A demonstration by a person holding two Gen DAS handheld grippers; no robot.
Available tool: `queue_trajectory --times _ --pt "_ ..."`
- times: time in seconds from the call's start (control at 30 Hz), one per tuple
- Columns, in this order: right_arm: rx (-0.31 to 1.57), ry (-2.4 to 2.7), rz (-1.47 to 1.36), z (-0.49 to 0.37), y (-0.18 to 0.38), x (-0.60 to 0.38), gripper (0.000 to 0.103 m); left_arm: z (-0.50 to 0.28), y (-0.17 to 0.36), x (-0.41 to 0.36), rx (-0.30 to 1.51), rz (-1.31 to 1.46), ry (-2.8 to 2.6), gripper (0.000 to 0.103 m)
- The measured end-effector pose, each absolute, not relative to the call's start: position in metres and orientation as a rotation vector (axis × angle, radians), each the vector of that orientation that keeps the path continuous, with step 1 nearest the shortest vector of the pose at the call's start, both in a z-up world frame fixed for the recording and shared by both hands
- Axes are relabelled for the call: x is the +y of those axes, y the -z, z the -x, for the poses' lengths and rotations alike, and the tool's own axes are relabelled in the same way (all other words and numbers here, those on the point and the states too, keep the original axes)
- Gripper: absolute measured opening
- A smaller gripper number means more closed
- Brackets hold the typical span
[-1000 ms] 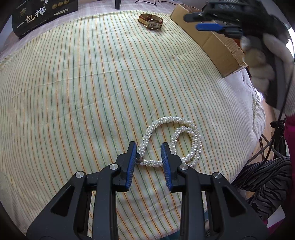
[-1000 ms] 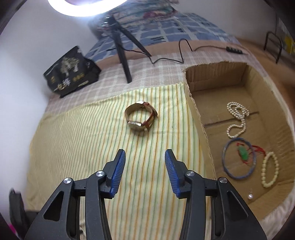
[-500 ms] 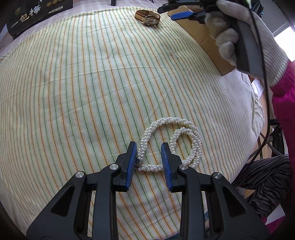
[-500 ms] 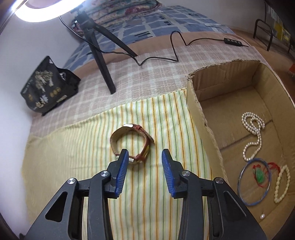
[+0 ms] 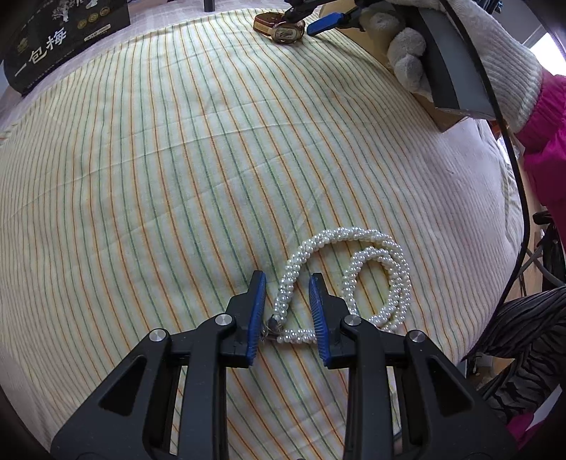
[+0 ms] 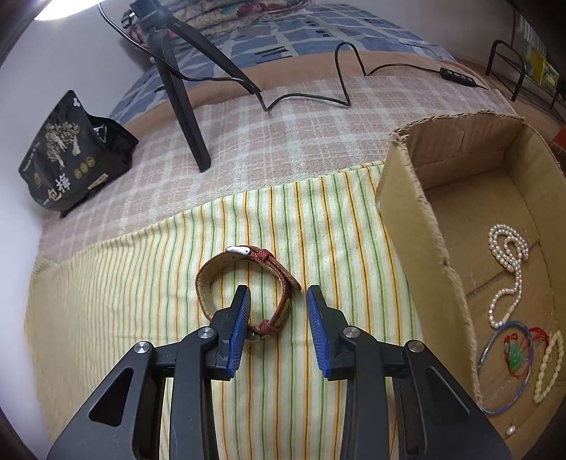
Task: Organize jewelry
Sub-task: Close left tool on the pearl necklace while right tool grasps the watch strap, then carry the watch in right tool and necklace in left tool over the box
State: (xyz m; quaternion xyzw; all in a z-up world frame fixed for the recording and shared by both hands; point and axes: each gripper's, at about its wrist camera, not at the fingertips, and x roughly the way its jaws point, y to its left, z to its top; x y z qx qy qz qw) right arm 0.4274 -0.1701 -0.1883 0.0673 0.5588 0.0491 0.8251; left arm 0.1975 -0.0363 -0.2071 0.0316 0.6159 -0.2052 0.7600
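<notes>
A thick pearl necklace [image 5: 371, 272] lies coiled on the striped cloth [image 5: 177, 159]. My left gripper [image 5: 287, 283] is open, its blue pads on either side of the necklace's clasp end, low over the cloth. A red-strapped wristwatch [image 6: 247, 283] lies on the cloth [image 6: 141, 283] left of the cardboard box [image 6: 414, 226]. My right gripper [image 6: 278, 299] is open with the watch's strap between its jaws. In the left wrist view the watch [image 5: 279, 28] and the right gripper [image 5: 318, 21] show at the far edge.
The box holds a thin pearl strand [image 6: 509, 262], a blue bangle [image 6: 495, 375], a green pendant on red cord [image 6: 516, 354] and a cream bead bracelet [image 6: 550, 364]. A black bag [image 6: 70, 155] and a tripod [image 6: 184, 106] with a cable stand beyond the cloth.
My right gripper has moved forward and down until its jaws straddle the watch. My left gripper has edged forward around the necklace's clasp end.
</notes>
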Motion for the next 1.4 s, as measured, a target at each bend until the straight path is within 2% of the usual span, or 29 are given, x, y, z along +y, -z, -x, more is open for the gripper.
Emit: queue_trajectory --times 0.07,0.3,0.6,1.0,1.4 --pt "1.197 -0.096 -0.144 -0.431 0.192 -0.17 0.028 -0.199 0.208 -0.039 1.335 -0.069 0.443 0.027" --pt "1.196 -0.069 -0.12 -0.434 0.196 -0.169 0.01 -0.198 0.209 -0.041 1.315 -0.069 0.428 0.007" --pt "1.184 -0.12 -0.109 -0.417 0.184 -0.162 0.009 -0.198 0.201 -0.031 1.311 0.013 0.437 0.006" --pt "1.114 -0.195 0.007 -0.371 0.151 -0.156 0.008 -0.188 0.158 -0.027 1.213 0.127 0.488 0.005" --pt "1.018 -0.195 0.057 -0.326 0.114 -0.174 0.008 -0.186 0.138 -0.027 1.155 0.226 0.549 0.005"
